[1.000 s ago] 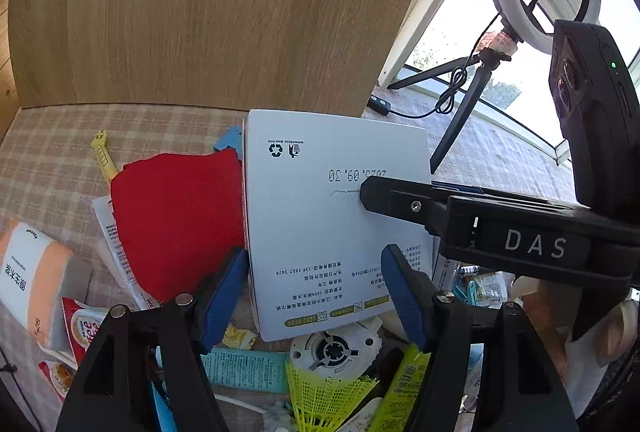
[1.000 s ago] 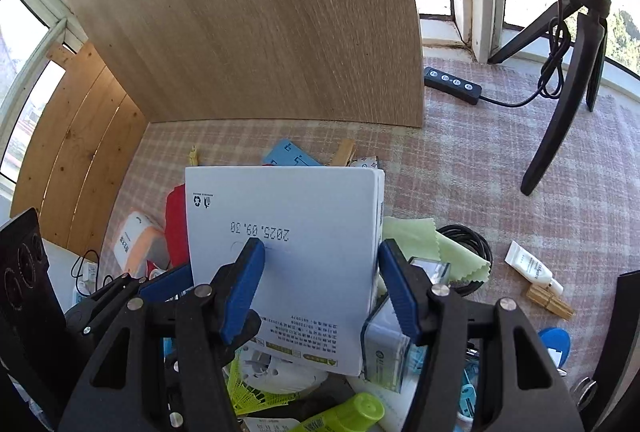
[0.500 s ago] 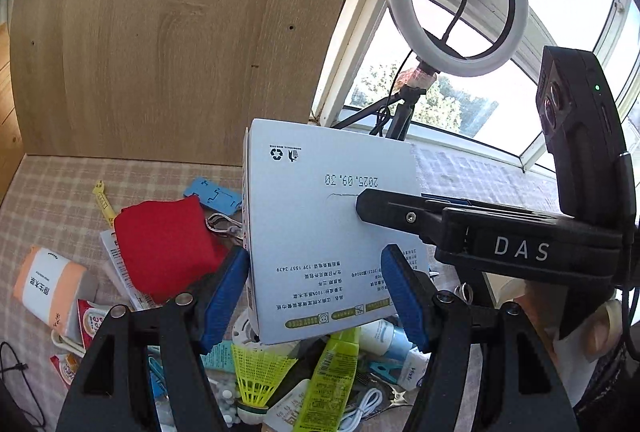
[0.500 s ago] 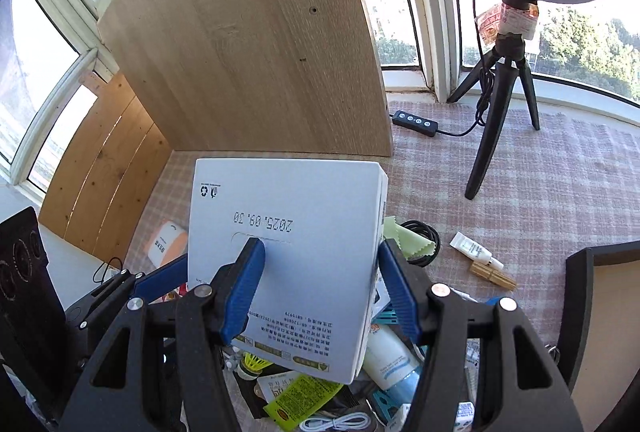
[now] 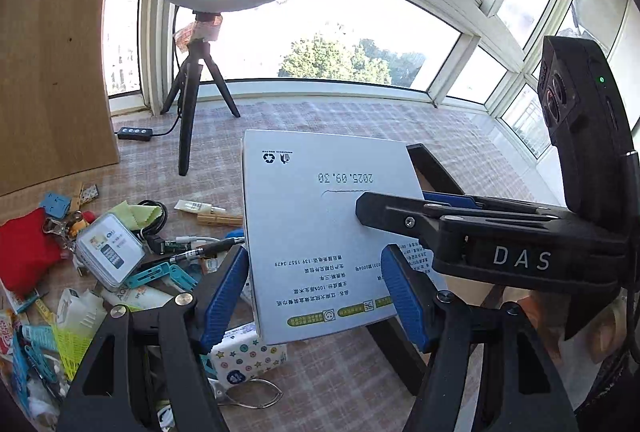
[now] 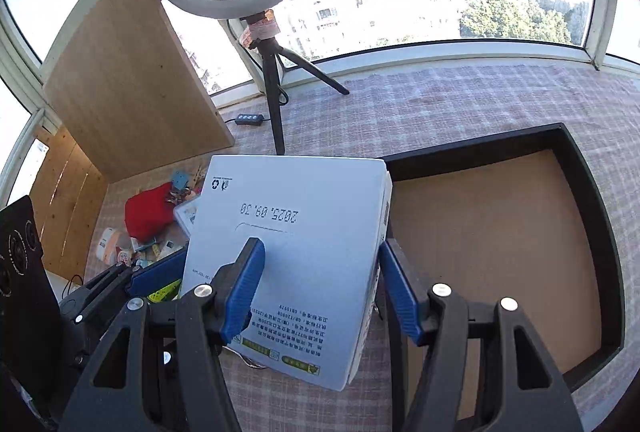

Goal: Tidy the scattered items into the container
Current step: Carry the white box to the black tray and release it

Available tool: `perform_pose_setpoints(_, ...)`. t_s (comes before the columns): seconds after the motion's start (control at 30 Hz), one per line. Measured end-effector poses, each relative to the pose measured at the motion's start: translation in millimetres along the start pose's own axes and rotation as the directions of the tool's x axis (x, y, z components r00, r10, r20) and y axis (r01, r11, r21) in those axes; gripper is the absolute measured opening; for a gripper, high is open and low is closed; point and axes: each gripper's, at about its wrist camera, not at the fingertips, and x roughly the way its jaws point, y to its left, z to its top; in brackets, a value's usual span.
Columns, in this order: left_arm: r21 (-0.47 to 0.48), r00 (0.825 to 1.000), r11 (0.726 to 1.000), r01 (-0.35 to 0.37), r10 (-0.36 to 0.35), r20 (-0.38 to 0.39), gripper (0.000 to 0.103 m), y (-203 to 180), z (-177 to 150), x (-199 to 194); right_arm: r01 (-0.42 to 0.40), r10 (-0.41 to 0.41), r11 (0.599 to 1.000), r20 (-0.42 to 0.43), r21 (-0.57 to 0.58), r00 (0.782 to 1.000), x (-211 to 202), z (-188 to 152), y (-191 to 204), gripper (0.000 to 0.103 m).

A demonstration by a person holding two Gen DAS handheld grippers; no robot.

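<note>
A flat white box (image 5: 320,224) printed with a date is held in the air by both grippers. My left gripper (image 5: 316,296) is shut on its near edge. My right gripper (image 6: 320,288) is shut on it too and reaches in from the right in the left wrist view (image 5: 460,228). The box (image 6: 296,244) hangs over the left rim of the black-rimmed tray (image 6: 592,200) with a brown bottom. The pile of scattered items (image 5: 100,264) lies on the checked cloth to the left: a red pouch (image 5: 24,252), pens, clips, tubes and a small white tin (image 5: 108,256).
A ring light on a black tripod (image 6: 272,88) stands behind the pile, its cable and remote (image 5: 134,133) on the cloth. A wooden board (image 6: 128,88) leans at the back left. Windows run along the far side. A dotted tissue pack (image 5: 248,356) lies below the box.
Both grippers have lifted the white box off the pile and carried it right, toward the tray. The tray has come into view.
</note>
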Motion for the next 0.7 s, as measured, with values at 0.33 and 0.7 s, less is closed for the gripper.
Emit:
perform_pose_setpoints(0.33, 0.179, 0.971, 0.966, 0.189, -0.156, -0.183, 0.066, -139, -23, 59, 0.187, -0.192, 0.965, 0.006, 0.182, 0.981, -59, -33, -141, 0.06)
perform_pose_setpoints(0.7, 0.303, 0.969, 0.932, 0.199, -0.139, -0.205, 0.067, -181, -48, 43, 0.303, -0.323, 0.924, 0.052, 0.233, 0.945, -85, -50, -176, 0.06)
